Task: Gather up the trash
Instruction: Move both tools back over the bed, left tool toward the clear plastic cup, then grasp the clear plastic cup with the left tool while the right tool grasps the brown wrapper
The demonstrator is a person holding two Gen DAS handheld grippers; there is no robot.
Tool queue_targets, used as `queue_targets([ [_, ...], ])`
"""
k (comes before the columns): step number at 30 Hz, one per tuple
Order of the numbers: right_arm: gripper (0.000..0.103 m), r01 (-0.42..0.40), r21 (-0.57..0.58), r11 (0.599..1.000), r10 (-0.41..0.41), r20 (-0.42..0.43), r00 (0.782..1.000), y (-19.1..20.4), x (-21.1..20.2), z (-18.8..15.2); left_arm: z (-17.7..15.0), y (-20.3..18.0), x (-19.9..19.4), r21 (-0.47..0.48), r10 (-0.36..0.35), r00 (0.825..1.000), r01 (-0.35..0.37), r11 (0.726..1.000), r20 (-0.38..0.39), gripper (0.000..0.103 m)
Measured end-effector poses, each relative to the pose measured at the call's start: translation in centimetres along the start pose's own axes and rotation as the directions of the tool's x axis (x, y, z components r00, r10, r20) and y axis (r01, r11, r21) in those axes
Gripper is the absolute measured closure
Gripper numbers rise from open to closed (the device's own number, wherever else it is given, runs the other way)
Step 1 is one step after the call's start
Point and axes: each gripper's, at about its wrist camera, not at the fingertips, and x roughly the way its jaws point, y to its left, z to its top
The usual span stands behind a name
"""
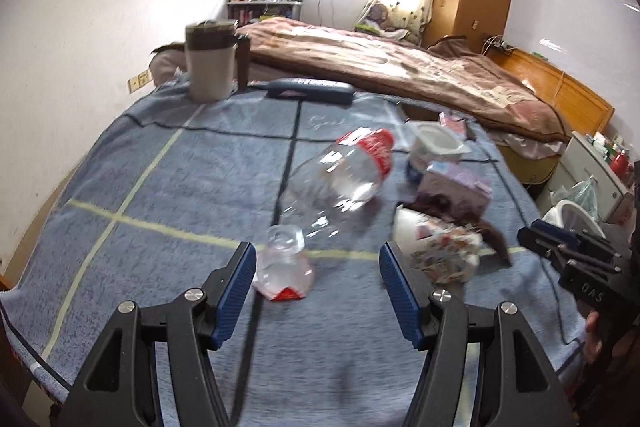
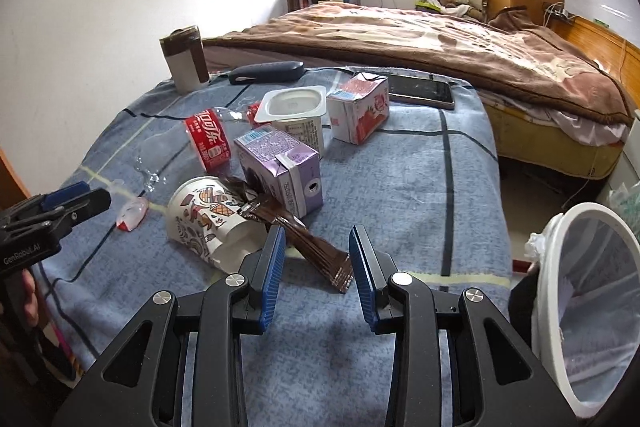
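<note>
I am at the approach step: my right hand-held gripper (image 2: 316, 259) hangs released over the brown wrapper (image 2: 304, 241) lying across the paper cup (image 2: 208, 221) on the counter (image 2: 400, 187). My left hand-held gripper (image 1: 316, 281), also released, faces the crumpled plastic scrap (image 1: 284, 267) beside the clear bottle (image 1: 340, 175). Next I judge each must drop and clench, then carry to the white bin (image 2: 592, 307).

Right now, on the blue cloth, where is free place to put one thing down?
The widest bare patch lies between the pink carton, the phone and the bin. Another lies between the mug and the clear bottle. It is crowded around the purple carton, the paper cup and the brown wrapper.
</note>
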Motion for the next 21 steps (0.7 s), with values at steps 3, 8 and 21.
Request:
queue_targets([
  [3, 0.067, -0.018, -0.019, 1.000, 0.017, -0.040, 0.999, 0.1, 0.8, 0.0, -0.1, 0.8, 0.6, -0.012, -0.001, 1.000, 0.000, 1.000, -0.012, 0.037],
  [8, 0.067, -0.006, -0.067, 0.998, 0.001, -0.068, 0.998, 0.9, 1.6, 0.0, -0.2, 1.7, 1.9, -0.030, 0.008, 0.999, -0.009, 1.000, -0.034, 0.037],
  [21, 0.067, -0.041, -0.039, 0.998, 0.037, -0.102, 0.994, 0.4, 2.9, 0.3, 0.1, 1.9, 4.6, -0.030, -0.013, 0.996, 0.011, 0.999, -0.087, 0.037],
])
